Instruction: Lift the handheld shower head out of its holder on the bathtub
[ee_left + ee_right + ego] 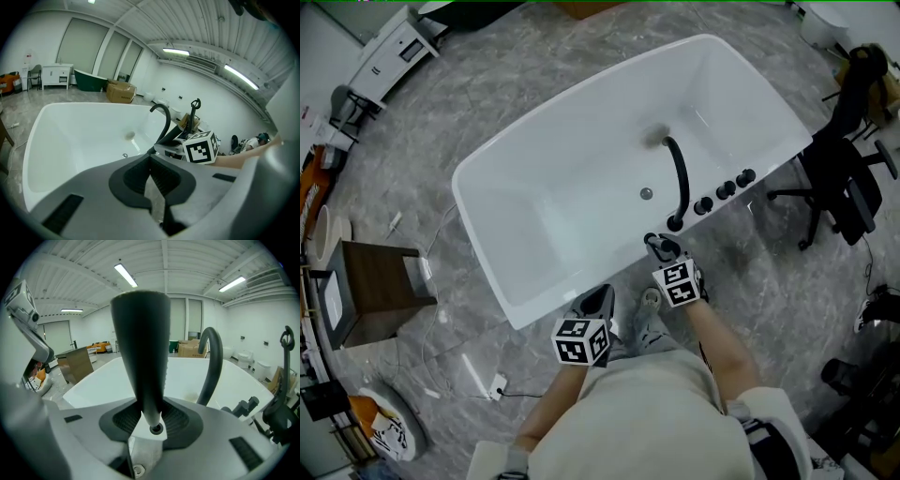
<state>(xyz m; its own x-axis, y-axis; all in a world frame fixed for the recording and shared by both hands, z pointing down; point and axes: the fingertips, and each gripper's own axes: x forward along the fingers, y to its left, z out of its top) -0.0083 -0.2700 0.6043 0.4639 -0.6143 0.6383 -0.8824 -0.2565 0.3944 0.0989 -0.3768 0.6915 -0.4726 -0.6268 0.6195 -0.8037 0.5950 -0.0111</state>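
The black handheld shower head rises as a tapered stick from between the jaws of my right gripper, which is shut on its narrow lower end. In the head view this right gripper hovers over the near rim of the white bathtub, just in front of the black arched spout. My left gripper hangs outside the tub, to the left of the right one. Its jaws meet with nothing between them.
Three black knobs sit on the rim to the right of the spout. A wooden side table stands at the left. A black office chair stands at the right. The person's shoes are on the grey marble floor beside the tub.
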